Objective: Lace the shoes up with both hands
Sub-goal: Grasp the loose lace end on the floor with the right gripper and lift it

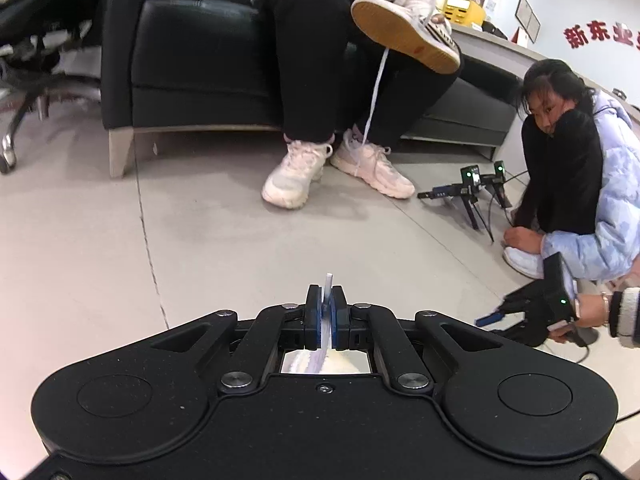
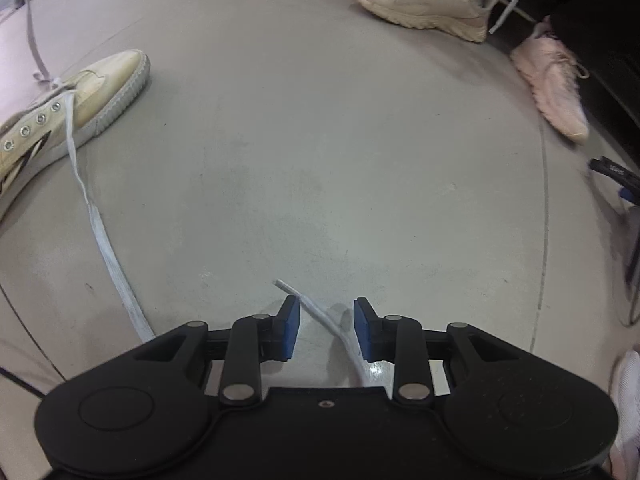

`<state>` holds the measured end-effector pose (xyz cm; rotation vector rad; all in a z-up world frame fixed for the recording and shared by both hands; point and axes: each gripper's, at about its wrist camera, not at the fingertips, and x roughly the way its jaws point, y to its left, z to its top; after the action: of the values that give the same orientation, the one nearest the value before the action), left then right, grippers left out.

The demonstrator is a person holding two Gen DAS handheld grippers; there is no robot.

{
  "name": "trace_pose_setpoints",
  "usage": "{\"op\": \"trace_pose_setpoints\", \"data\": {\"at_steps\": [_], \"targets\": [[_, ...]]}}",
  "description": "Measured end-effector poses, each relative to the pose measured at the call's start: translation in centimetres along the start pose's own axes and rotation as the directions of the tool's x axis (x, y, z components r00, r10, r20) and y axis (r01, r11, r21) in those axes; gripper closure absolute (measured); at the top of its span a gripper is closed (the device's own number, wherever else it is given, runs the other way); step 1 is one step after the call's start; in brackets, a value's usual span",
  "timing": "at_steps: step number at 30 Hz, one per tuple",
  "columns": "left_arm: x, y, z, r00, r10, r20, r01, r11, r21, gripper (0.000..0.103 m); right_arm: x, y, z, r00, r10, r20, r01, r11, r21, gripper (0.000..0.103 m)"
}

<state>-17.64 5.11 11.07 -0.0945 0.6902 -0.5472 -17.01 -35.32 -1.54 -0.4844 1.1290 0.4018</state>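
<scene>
With its blue pads pressed together on a white lace end (image 1: 328, 300), the left gripper (image 1: 326, 312) has the tip poking up between its jaws, while the right gripper (image 2: 326, 330) hangs low over the grey floor (image 2: 320, 160) with jaws spread, the other lace end (image 2: 320, 312) lying loose in the gap. Farther out on the left of the right wrist view, a cream canvas shoe (image 2: 80, 96) rests on its sole with empty eyelets, its lace (image 2: 108, 256) trailing back, apparently toward that gripper.

A black leather sofa (image 1: 192, 64) stands on pale grey floor tiles (image 1: 120, 240).
</scene>
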Motion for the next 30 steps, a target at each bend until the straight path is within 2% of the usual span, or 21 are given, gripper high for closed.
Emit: {"op": "trace_pose_setpoints", "data": {"at_steps": [4, 8, 10, 11, 13, 16, 17, 20, 22, 24, 27, 28, 29, 30], "targets": [[0.2, 0.8, 0.3, 1.0, 0.011, -0.002, -0.011, 1.0, 0.001, 0.101, 0.5, -0.6, 0.4, 0.999, 0.046, 0.01, -0.046, 0.999, -0.005, 0.076], [-0.2, 1.0, 0.6, 1.0, 0.021, 0.003, -0.021, 1.0, 0.002, 0.101, 0.7, -1.6, 0.2, 0.995, 0.104, 0.0, -0.103, 0.993, 0.06, 0.078], [-0.8, 1.0, 0.6, 1.0, 0.026, 0.01, -0.026, 1.0, 0.002, 0.101, 0.7, -2.0, 0.1, 0.995, 0.102, -0.01, -0.1, 0.987, 0.129, 0.086], [-1.0, 1.0, 0.7, 1.0, 0.028, 0.013, -0.028, 1.0, 0.002, 0.101, 0.7, -2.0, 0.2, 0.995, 0.095, -0.02, -0.091, 0.983, 0.159, 0.102], [-1.5, 0.9, 0.7, 0.999, 0.032, 0.019, -0.032, 0.999, 0.002, 0.101, 0.5, -2.0, 0.2, 0.995, 0.097, -0.029, -0.088, 0.97, 0.229, 0.102], [-2.2, 0.8, 0.8, 0.999, 0.037, 0.027, -0.037, 0.999, 0.003, 0.101, -0.9, -1.3, 0.3, 0.992, 0.118, 0.05, -0.128, 0.945, 0.302, 0.102], [-3.0, 0.6, 1.5, 0.998, 0.048, 0.051, -0.049, 0.999, 0.004, 0.101, -2.3, -0.8, 0.6, 0.982, 0.142, 0.122, -0.175, 0.926, 0.334, 0.102], [-5.5, 0.1, 2.6, 0.992, 0.065, 0.112, -0.069, 0.997, 0.036, 0.102, -6.9, 1.0, 2.3, 0.916, 0.2, 0.346, -0.329, 0.869, 0.369, 0.102], [-7.2, -0.3, 3.4, 0.986, 0.074, 0.153, -0.084, 0.995, 0.057, 0.103, -10.8, 2.6, 4.4, 0.827, 0.24, 0.508, -0.443, 0.834, 0.327, 0.102], [-8.9, -0.6, 4.1, 0.979, 0.083, 0.186, -0.098, 0.992, 0.074, 0.103, -13.1, 3.6, 5.9, 0.762, 0.264, 0.591, -0.504, 0.815, 0.286, 0.102], [-10.8, -0.7, 4.8, 0.974, 0.107, 0.2, -0.124, 0.989, 0.077, 0.102, -16.9, 5.4, 9.0, 0.633, 0.328, 0.702, -0.6, 0.78, 0.177, 0.102], [-11.1, -0.6, 4.7, 0.973, 0.122, 0.195, -0.138, 0.988, 0.068, 0.101, -17.6, 6.0, 9.9, 0.609, 0.347, 0.713, -0.61, 0.78, 0.141, 0.102], [-11.2, -0.4, 4.5, 0.973, 0.13, 0.19, -0.143, 0.988, 0.058, 0.093, -18.2, 6.7, 10.9, 0.592, 0.362, 0.72, -0.613, 0.782, 0.111, 0.102], [-10.6, 0.2, 4.1, 0.982, 0.125, 0.142, -0.13, 0.991, 0.028, 0.087, -18.3, 7.1, 11.4, 0.582, 0.371, 0.723, -0.615, 0.783, 0.093, 0.102]]}}
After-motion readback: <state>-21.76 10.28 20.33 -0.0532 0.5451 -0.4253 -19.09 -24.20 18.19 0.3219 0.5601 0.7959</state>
